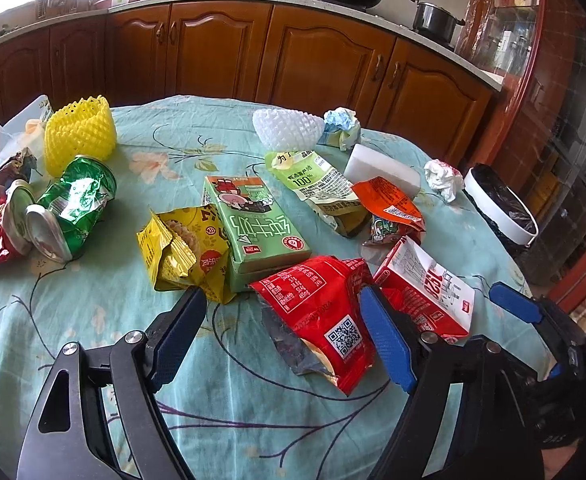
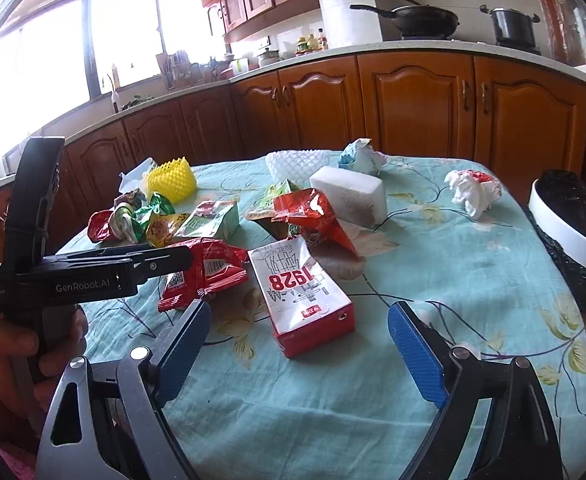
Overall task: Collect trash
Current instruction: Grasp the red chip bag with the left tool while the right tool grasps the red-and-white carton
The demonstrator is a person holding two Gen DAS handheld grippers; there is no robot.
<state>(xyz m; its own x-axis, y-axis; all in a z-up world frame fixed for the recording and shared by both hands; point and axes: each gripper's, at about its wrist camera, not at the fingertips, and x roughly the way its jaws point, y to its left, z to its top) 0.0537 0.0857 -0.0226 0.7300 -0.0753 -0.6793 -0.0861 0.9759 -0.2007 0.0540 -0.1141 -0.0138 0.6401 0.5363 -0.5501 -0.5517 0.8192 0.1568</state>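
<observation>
home kitchen: wooden cabinets (image 2: 413, 100), wok (image 2: 425, 16) and pot (image 2: 511, 26) on stove, floral-clothed table (image 2: 433, 248).

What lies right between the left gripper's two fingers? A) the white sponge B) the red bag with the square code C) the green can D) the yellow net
B: the red bag lies between the open fingers of the left gripper; the can, net and sponge lie farther off.
</observation>
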